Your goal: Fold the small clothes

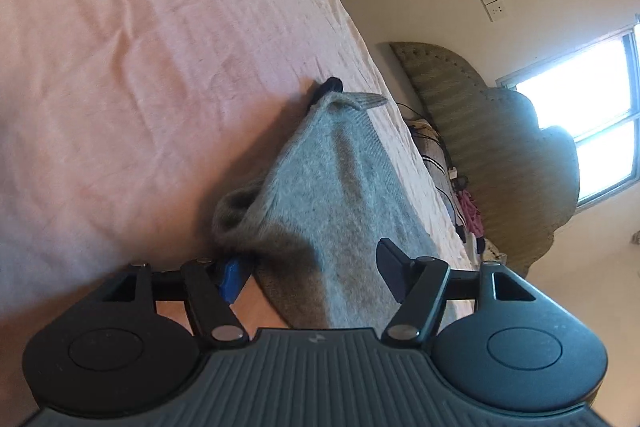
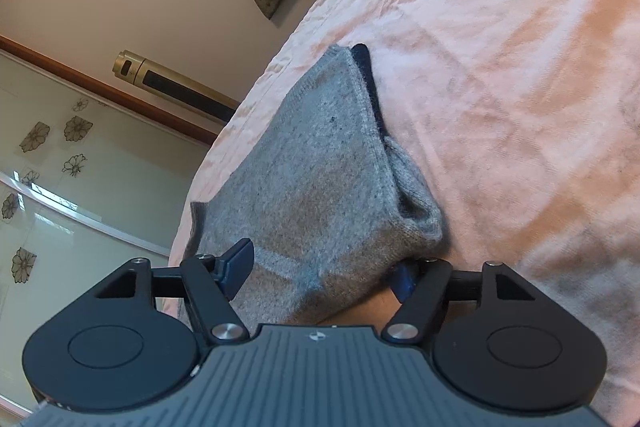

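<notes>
Pink wrinkled bed sheet (image 1: 140,67) covers the bed, with a padded headboard (image 1: 480,131) and a window (image 1: 592,115) behind. At the bed's edge lies a grey knitted garment (image 1: 332,187), partly folded, a dark piece (image 2: 370,83) showing under it. Left tool (image 1: 312,273) and right tool (image 2: 322,269) each stand wide, fingers astride the garment's near end, neither visibly clamping it

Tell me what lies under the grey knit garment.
The grey knit garment rests on the pink bedsheet. A dark item pokes out along its far edge; most of it is covered, so what it is cannot be told.
</notes>
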A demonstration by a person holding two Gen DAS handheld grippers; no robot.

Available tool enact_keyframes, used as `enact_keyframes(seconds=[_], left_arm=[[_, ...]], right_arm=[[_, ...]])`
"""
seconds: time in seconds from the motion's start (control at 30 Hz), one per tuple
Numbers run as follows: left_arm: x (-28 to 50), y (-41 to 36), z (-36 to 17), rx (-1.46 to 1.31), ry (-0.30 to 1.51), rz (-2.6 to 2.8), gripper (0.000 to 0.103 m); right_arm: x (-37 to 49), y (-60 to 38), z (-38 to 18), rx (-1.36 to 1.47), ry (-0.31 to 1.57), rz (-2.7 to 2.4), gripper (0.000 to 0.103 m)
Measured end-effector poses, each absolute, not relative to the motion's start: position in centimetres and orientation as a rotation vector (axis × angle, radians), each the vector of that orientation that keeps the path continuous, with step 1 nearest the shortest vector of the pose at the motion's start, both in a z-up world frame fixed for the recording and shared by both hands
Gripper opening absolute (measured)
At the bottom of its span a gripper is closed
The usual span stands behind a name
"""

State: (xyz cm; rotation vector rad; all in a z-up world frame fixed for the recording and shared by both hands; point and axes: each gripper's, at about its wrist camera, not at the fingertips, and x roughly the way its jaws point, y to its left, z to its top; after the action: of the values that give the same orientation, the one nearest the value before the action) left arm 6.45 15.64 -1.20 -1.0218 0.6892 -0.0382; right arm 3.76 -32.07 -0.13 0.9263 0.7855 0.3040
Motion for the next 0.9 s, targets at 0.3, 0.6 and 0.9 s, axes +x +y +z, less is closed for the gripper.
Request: enact_keyframes(seconds=[0.3, 0.6, 0.9], left_arm=[[4.9, 15.6, -0.6, -1.022, 0.701, -0.011, 0.067], [7.3, 17.6, -0.7, -1.067, 0.694, -0.029, 0.073], [7.1, 15.4, -1.3, -0.981, 0.737, -0.002, 0.015]], right_arm=[[4.7, -31.6, 0.1, 0.923, 0.793, 0.305, 0.082], [4.4, -31.5, -0.1, 0.918, 0.777, 0.326, 0.085], [4.6, -31.3, -0.4, 0.911, 0.768, 0.287, 0.064]])
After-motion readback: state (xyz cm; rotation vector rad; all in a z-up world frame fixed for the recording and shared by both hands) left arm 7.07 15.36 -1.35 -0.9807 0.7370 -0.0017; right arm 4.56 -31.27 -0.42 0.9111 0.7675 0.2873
